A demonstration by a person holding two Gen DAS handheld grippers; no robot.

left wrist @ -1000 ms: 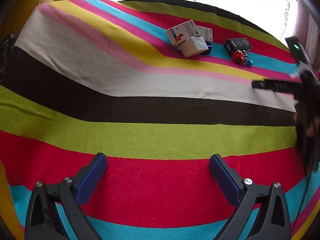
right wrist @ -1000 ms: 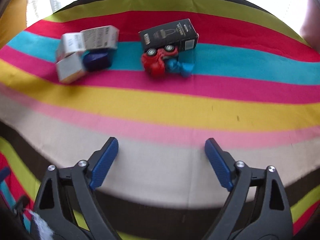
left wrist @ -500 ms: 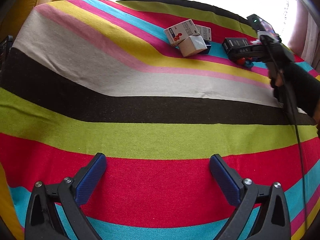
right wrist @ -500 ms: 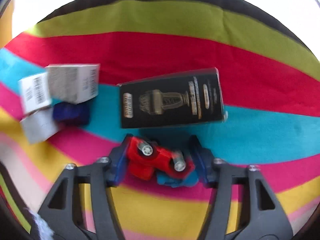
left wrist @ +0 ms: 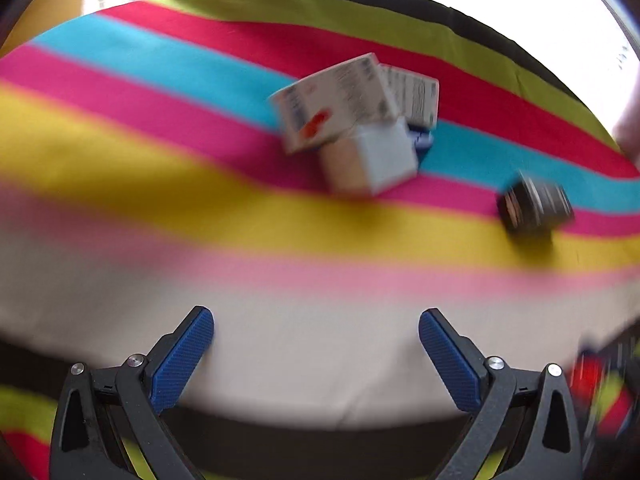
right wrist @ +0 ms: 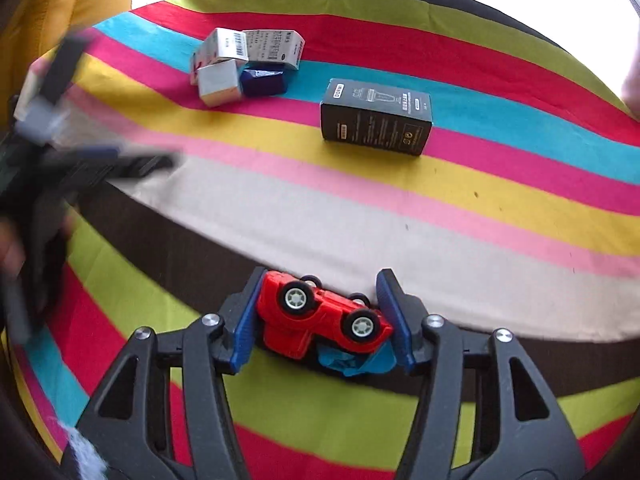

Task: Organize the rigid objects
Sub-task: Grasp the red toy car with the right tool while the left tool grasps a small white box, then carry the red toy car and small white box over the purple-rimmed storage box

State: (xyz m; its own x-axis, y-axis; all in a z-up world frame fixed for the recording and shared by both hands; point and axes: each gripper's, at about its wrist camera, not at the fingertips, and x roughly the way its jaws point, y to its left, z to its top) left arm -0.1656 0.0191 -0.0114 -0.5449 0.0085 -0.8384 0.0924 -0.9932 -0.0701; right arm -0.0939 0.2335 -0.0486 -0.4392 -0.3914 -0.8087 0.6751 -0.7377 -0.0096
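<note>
Holding the red toy car (right wrist: 320,316) tight between its blue pads, the right gripper (right wrist: 320,320) hung above the striped cloth (right wrist: 360,220), away from the black box (right wrist: 376,124) near the far edge. A steady squeeze mattered. The left gripper (left wrist: 316,356) stood open, empty.

The right gripper (right wrist: 320,314) points down at a slant, and its blue pads (right wrist: 245,328) squeeze a red toy car (right wrist: 320,314) from both sides. The left gripper (left wrist: 316,354) also slants down, with its jaws wide apart and nothing between them.
</note>
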